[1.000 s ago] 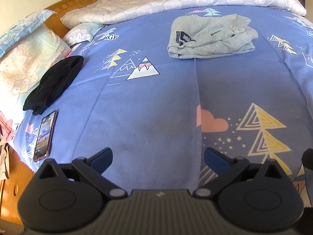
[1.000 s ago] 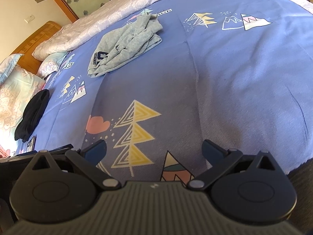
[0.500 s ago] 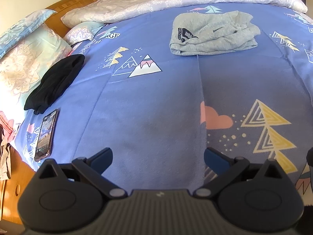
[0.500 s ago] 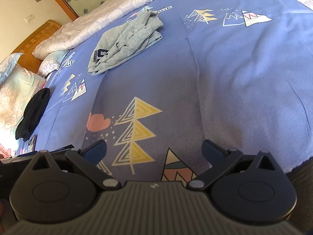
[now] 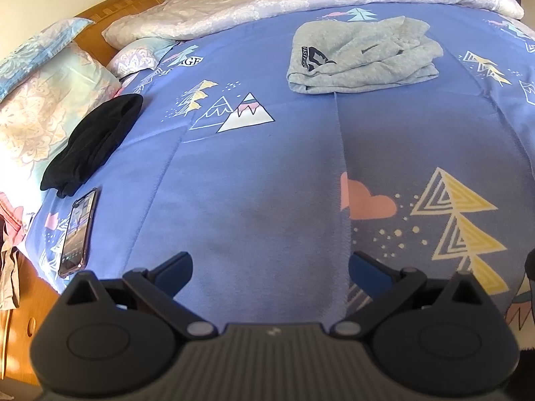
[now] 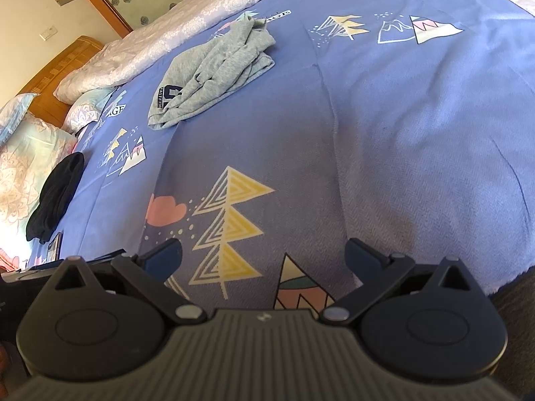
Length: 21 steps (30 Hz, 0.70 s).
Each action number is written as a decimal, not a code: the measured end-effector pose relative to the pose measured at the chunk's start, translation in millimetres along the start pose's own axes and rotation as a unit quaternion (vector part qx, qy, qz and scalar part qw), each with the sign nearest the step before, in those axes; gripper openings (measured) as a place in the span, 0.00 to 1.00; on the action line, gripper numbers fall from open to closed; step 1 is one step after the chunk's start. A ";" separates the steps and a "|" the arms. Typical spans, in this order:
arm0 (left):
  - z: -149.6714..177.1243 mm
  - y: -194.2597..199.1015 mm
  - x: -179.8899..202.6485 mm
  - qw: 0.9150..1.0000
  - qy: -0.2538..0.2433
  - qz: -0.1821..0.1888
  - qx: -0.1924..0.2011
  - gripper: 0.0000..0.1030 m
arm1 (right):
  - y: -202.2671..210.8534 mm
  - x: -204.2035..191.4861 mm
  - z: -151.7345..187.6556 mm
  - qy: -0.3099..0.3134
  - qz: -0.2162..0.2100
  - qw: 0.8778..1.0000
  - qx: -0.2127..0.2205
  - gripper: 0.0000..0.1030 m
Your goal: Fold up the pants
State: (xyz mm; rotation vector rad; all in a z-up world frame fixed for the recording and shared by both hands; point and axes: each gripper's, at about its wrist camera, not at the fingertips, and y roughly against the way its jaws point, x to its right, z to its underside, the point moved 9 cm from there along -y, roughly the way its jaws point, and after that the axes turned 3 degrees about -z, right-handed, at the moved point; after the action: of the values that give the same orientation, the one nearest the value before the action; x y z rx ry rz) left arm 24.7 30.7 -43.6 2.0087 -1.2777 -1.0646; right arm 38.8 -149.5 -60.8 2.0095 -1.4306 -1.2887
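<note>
Drifted slightly since a second ago, grey pants [image 5: 362, 58] sitting a touch lower in left view. Left gripper [image 5: 269, 269] and right gripper [image 6: 264, 255] both spread wide, holding nothing, over blue bedspread [image 5: 254, 183]. Pants folded near far edge; black garment [image 5: 92, 143] and phone [image 5: 78, 234] along left edge.

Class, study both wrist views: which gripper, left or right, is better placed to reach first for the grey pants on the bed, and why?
Probably the left gripper. The grey pants lie almost straight ahead of its open fingers, whereas from the right gripper the pants sit off to the upper left. Both are open and hold nothing.
</note>
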 end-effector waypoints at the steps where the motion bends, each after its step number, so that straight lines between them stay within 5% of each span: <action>1: 0.1 0.0 -0.3 1.000 0.000 -0.001 0.000 1.00 | -0.1 0.3 0.0 0.000 0.000 1.000 0.000 1.00; 21: 0.8 -2.5 -0.5 1.000 0.000 -0.005 -0.011 1.00 | 0.0 -0.1 0.1 -0.001 0.000 1.000 -0.001 1.00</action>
State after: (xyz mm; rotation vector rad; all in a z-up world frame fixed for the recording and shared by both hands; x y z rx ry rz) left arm 25.1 32.2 -45.7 2.0008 -1.2524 -1.0776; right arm 38.7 -149.4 -60.8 2.0077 -1.4301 -1.2917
